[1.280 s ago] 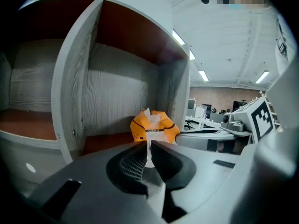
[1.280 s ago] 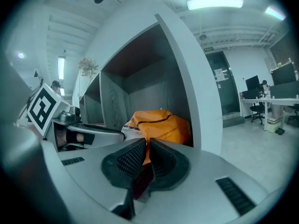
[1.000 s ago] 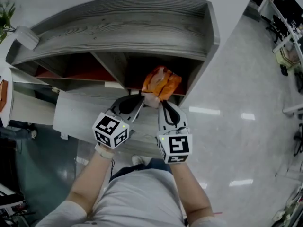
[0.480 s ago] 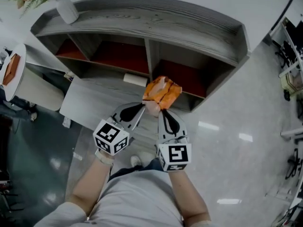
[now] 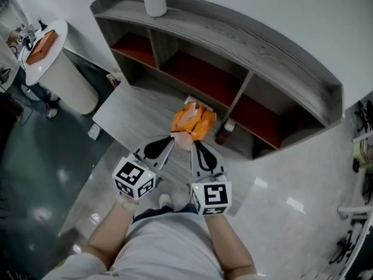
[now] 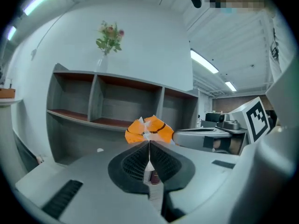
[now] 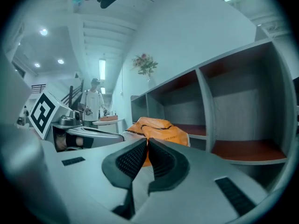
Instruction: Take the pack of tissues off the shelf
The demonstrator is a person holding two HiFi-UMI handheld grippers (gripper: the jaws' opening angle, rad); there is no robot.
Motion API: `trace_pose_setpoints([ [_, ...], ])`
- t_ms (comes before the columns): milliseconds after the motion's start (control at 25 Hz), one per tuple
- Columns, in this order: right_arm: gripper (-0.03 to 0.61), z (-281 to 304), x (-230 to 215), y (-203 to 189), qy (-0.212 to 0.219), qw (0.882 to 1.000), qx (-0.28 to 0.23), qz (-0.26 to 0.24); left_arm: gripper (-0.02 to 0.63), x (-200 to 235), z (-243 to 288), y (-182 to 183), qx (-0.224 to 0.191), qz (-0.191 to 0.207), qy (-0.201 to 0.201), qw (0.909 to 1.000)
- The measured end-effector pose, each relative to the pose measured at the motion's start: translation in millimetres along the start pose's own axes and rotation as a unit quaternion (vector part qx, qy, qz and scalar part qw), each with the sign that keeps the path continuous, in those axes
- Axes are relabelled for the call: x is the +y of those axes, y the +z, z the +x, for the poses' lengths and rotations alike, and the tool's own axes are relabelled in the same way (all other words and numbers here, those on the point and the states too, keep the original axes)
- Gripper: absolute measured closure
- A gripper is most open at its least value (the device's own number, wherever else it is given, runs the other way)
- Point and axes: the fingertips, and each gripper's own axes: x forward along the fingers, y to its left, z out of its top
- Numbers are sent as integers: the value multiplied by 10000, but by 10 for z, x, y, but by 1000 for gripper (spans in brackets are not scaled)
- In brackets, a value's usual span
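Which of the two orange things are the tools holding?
The tissue pack, pinched by left tool and right tool; the other orange item lies on the round table.

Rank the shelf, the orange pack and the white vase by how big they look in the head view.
1. shelf
2. orange pack
3. white vase: farther away and cropped by the frame, so its place is unsure.

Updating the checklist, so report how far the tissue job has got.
Done: the orange pack of tissues hangs in front of the shelf, outside its compartments. In hand: the left claw and right claw are each shut on the pack's near edge. Left: only carrying it clear; it rests on nothing.
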Motion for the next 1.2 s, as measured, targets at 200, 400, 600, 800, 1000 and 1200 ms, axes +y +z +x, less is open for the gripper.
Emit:
trace_pose_setpoints([
  [200,551,367,493,44,720,9972,29,-182,594,433,-428,13,-127,-50,709,9974],
  [400,551,626,968,39,1369,9900,61,-346,594,776,-830,-38,-230,-189,1343,9905],
  [600,551,770,1305,28,1874,9815,109,-389,594,998,-1145,-46,-330,-268,1843,9820],
  [800,551,855,1480,32,2143,9758,137,-408,594,1065,-1317,-62,-393,-332,2088,9766],
  [1000,554,905,1530,16,2254,9732,185,-413,594,1085,-1365,-75,-410,-391,2197,9739],
  [1200,554,927,1525,8,2277,9727,211,-405,594,1102,-1365,-63,-437,-409,2214,9733],
])
